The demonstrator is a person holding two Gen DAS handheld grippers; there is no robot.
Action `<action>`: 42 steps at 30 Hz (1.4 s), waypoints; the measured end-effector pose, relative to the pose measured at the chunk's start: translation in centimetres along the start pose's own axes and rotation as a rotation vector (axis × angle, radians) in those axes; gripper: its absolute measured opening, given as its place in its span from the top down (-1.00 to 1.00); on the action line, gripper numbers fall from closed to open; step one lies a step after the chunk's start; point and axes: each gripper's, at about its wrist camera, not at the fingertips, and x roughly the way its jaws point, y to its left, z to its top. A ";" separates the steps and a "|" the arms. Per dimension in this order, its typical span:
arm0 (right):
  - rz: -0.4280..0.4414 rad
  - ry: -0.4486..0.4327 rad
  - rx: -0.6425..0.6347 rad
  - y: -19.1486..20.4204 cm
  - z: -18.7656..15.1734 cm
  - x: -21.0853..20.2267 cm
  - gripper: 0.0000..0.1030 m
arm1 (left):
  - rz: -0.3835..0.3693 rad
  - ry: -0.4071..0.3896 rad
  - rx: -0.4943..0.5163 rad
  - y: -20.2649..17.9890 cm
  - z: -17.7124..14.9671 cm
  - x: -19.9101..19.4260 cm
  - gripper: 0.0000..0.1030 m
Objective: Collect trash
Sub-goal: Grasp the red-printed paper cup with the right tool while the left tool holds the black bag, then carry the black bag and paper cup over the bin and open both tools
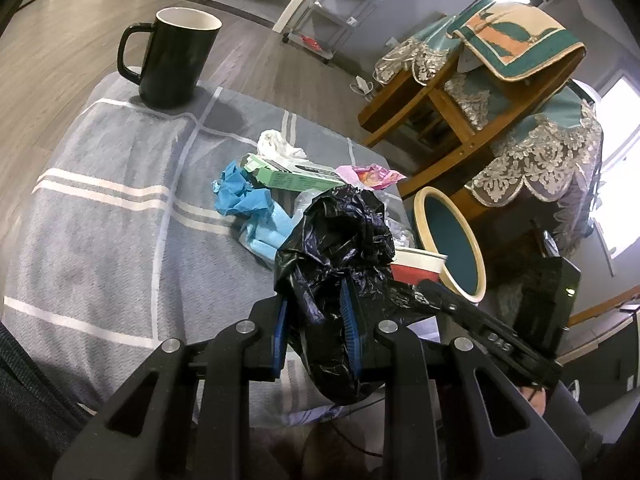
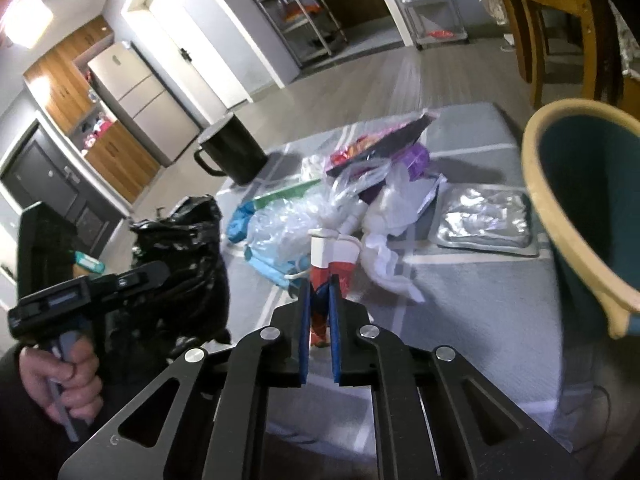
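Left claw [image 1: 316,324] clamps black bag [image 1: 336,248]; right claw [image 2: 319,320] pinches red cup [image 2: 334,264] (flattened); litter pile [image 2: 360,192] at 12 o'clock remains.

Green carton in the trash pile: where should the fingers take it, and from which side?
Grip the green carton across its narrow width near the exposed left end, coming from above. It lies flat and long on the checked cloth, with white tissue behind, blue paper in front and a pink wrapper at its right end, so only the top is free.
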 end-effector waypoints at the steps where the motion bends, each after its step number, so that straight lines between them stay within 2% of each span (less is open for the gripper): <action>1: -0.001 -0.010 0.001 0.0 0.0 -0.6 0.81 | 0.002 0.002 0.007 -0.2 0.0 0.0 0.56; 11: -0.028 -0.140 0.009 -0.3 0.4 -5.1 0.82 | -0.002 0.011 0.072 -2.3 0.4 0.4 0.56; 18: -0.097 -0.218 0.048 -2.1 1.1 -7.4 0.82 | -0.022 0.024 0.128 -4.9 0.9 1.6 0.56; 29: -0.303 -0.366 0.138 -6.0 1.7 -10.6 0.82 | -0.035 0.056 0.272 -11.8 2.7 5.8 0.56; 36: -0.343 -0.406 0.237 -8.7 1.5 -11.3 0.81 | -0.050 0.064 0.391 -17.5 3.4 9.6 0.56; 42: -0.372 -0.424 0.294 -10.2 1.3 -11.7 0.81 | -0.062 0.068 0.426 -20.7 4.1 12.2 0.56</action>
